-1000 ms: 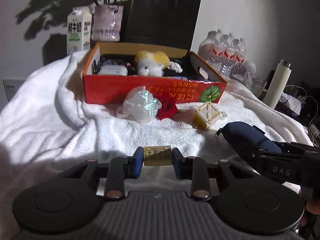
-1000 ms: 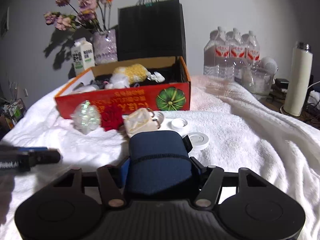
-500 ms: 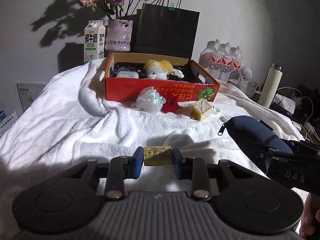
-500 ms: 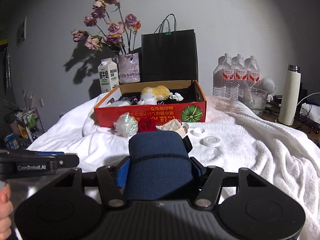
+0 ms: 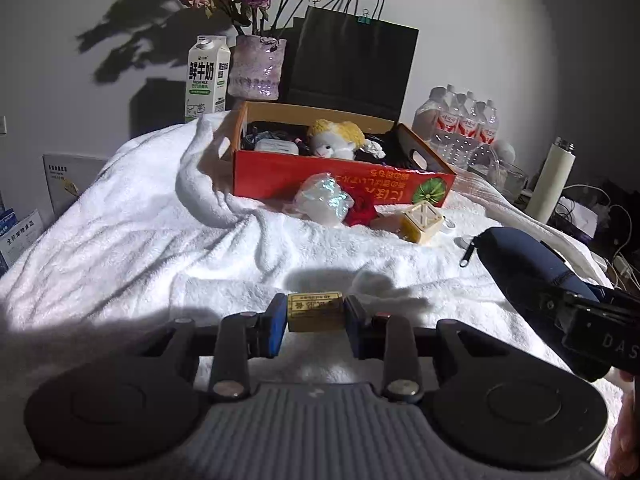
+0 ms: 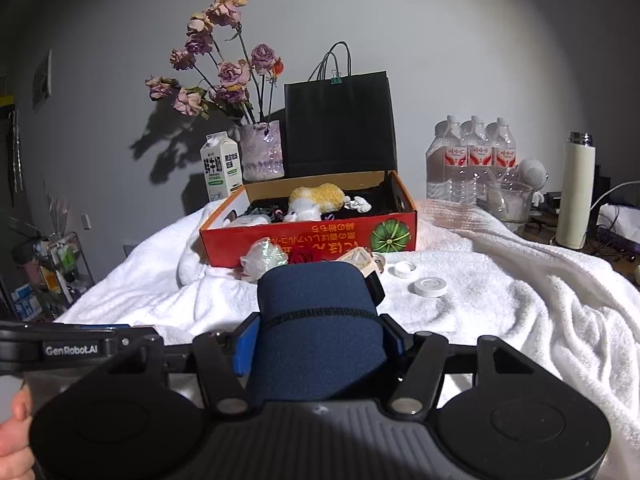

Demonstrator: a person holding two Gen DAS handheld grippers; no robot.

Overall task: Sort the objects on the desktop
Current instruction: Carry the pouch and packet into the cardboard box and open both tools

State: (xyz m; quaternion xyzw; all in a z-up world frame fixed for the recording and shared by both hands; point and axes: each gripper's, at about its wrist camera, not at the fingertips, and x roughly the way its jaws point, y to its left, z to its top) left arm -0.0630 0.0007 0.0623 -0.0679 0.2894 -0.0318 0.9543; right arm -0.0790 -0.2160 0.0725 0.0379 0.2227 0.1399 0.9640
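**Two grippers, two loads above a towel-covered desk**

The left gripper [image 5: 316,316] clamps a small yellow-brown box [image 5: 315,311] between its blue pads, jaws drawn narrow against the box's two short ends. The box's long axis runs crosswise, from pad to pad, with its printed top face turned up. It hangs clear of the white towel [image 5: 132,240] below.

The right gripper [image 6: 318,342] grips a navy zippered pouch [image 6: 318,320] across its width, jaws set mid-wide and pressed on both flanks. The pouch's long axis lies along the fingers, its rounded far end pointing toward 12 o'clock and the red cardboard box [image 6: 308,240]. In the left wrist view the same pouch [image 5: 528,264] enters from 3 o'clock, its zipper pull at the tip pointing toward 10 o'clock.

The red box sits at 12 o'clock from both grippers and holds a plush toy [image 6: 316,200]. Just in front of it lie an iridescent wrapped bundle [image 5: 324,202], a red rose [image 5: 362,212] and a cream cube-shaped case [image 5: 422,222]. Two white round caps [image 6: 430,286] rest on the towel at 1 o'clock in the right wrist view. A milk carton [image 5: 207,76], a vase of dried roses [image 5: 258,66] and a black paper bag [image 5: 352,64] stand behind the box.
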